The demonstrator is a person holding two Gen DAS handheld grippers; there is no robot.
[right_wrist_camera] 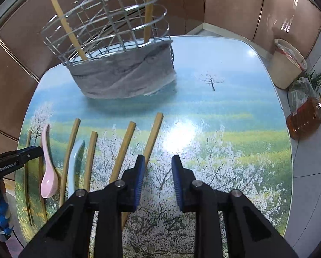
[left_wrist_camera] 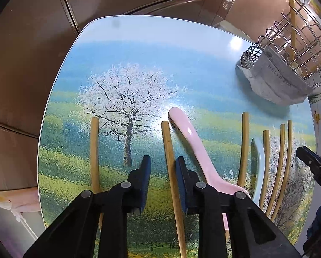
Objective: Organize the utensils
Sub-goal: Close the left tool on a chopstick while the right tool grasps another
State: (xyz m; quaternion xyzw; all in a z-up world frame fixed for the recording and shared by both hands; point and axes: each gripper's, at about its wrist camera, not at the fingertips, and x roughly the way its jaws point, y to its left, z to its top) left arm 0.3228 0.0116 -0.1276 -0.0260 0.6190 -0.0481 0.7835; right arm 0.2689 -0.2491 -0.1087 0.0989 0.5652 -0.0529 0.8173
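Several bamboo chopsticks, a pink spoon (left_wrist_camera: 192,142) and a pale blue spoon (left_wrist_camera: 259,167) lie on the tree-printed table (left_wrist_camera: 139,53). My left gripper (left_wrist_camera: 163,161) is open low over the table, its jaws either side of one chopstick (left_wrist_camera: 171,163), with the pink spoon just right of it. My right gripper (right_wrist_camera: 158,161) is open and empty above the table, right of the row of chopsticks (right_wrist_camera: 126,150). The pink spoon (right_wrist_camera: 47,163) and blue spoon (right_wrist_camera: 75,163) show there too. A wire utensil basket (right_wrist_camera: 109,28) with grey cloth holds two chopsticks.
The basket (left_wrist_camera: 289,49) stands at the table's far right in the left wrist view. On the floor to the right are a lined bin (right_wrist_camera: 287,62), a plastic bag (right_wrist_camera: 302,94) and an oil bottle (right_wrist_camera: 306,118). Brown panelled walls surround the table.
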